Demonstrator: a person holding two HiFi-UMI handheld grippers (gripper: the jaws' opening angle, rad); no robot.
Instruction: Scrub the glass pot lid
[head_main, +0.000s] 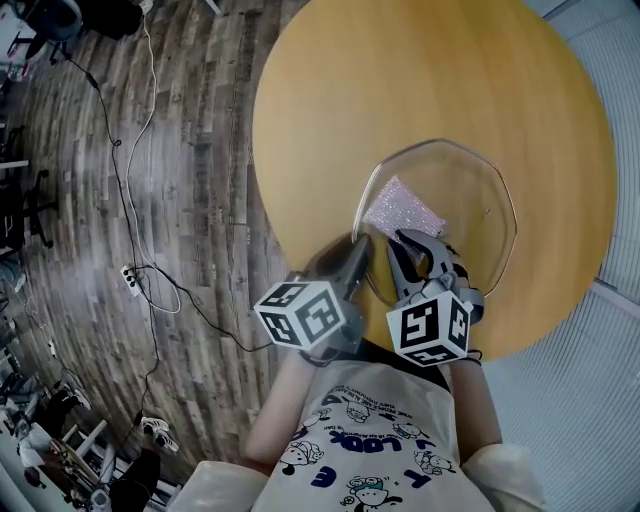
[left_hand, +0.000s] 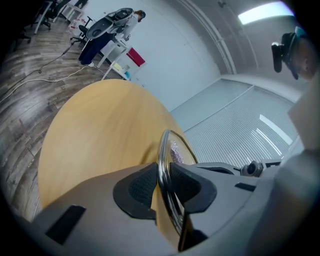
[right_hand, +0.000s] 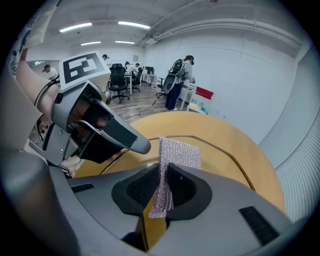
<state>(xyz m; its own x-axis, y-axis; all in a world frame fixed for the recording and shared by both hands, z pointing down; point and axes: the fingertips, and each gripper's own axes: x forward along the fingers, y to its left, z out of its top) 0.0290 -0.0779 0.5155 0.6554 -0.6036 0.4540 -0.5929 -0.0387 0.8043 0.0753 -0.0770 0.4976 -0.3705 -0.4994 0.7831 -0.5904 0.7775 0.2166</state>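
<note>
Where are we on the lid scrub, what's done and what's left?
Done: left gripper clamps the glass lid by its rim; right gripper grips the mesh scrub cloth. In hand: cloth held over the lid near that rim. Left: likely scrubbing the rest of the glass.

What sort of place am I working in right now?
Probably an open office or lab, not a kitchen: black office chairs at the back, a power strip and cables on the wood-look floor, and a plain round wooden table as the worktop.
</note>
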